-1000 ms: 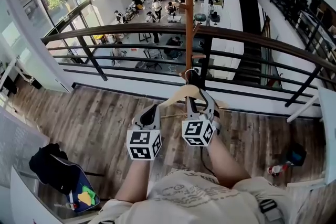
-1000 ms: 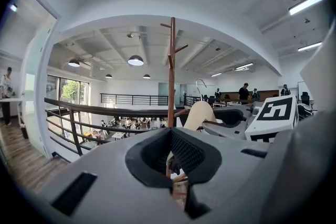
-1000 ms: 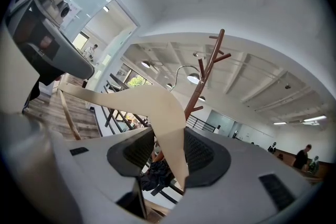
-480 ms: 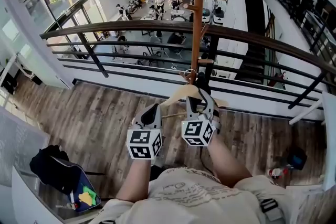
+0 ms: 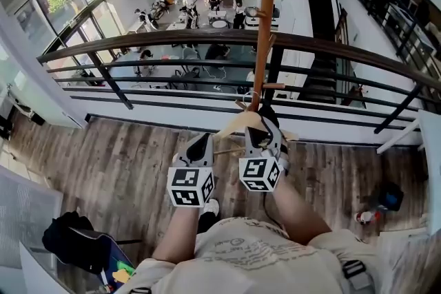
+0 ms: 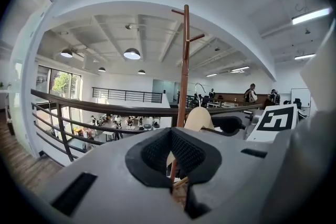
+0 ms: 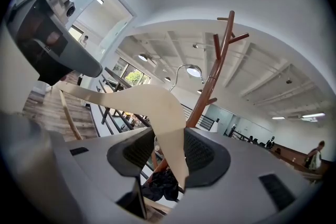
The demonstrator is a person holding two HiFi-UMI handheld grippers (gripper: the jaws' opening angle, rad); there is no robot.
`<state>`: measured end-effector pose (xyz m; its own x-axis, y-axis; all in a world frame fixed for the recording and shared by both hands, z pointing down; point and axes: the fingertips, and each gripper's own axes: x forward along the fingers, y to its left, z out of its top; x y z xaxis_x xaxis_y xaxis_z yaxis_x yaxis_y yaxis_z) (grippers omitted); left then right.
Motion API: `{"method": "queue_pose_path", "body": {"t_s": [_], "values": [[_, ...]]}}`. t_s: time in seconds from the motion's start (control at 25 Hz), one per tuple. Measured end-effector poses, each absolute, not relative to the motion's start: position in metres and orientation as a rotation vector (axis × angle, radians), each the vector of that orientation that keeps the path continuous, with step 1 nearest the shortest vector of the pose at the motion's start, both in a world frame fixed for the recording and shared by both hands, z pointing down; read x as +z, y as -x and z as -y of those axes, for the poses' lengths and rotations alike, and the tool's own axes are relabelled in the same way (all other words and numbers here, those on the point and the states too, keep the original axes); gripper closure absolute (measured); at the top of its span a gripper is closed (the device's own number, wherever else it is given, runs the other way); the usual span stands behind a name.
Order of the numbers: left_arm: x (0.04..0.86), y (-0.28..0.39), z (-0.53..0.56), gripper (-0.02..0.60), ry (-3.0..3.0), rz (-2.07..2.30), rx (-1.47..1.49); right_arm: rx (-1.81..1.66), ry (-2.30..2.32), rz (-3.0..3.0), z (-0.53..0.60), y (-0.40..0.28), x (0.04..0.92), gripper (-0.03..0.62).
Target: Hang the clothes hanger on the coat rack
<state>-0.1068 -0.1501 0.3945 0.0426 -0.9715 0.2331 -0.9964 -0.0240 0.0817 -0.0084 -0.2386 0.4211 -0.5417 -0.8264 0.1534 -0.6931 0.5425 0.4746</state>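
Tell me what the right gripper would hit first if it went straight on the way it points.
Likely the rack pole, standing right beyond its jaws. The right gripper is shut on the hanger, whose hook would probably touch the pole first; depth is unclear.

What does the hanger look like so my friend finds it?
Find the dark curved railing, then the tall reddish-brown wooden coat rack pole crossing it. Low beside that pole, pinched in the right claw, is the pale wooden clothes hanger: boomerang-shaped, far lighter than the pole.

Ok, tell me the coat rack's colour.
Reddish-brown; the coat rack shows best in the left gripper view.
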Motion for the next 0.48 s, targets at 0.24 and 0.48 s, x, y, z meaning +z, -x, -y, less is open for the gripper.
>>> {"method": "queue_pose_path", "body": {"t_s": [0.24, 0.48], "values": [[0.405, 0.146, 0.179, 0.577, -2.159, 1.945, 0.189, -0.484, -1.309, 2.376, 0.255, 0.041, 0.436, 0.421], [0.402, 0.167, 0.203, 0.577, -2.240, 1.859, 0.206, -0.435, -1.354, 2.314, 0.263, 0.061, 0.452, 0.421]]}}
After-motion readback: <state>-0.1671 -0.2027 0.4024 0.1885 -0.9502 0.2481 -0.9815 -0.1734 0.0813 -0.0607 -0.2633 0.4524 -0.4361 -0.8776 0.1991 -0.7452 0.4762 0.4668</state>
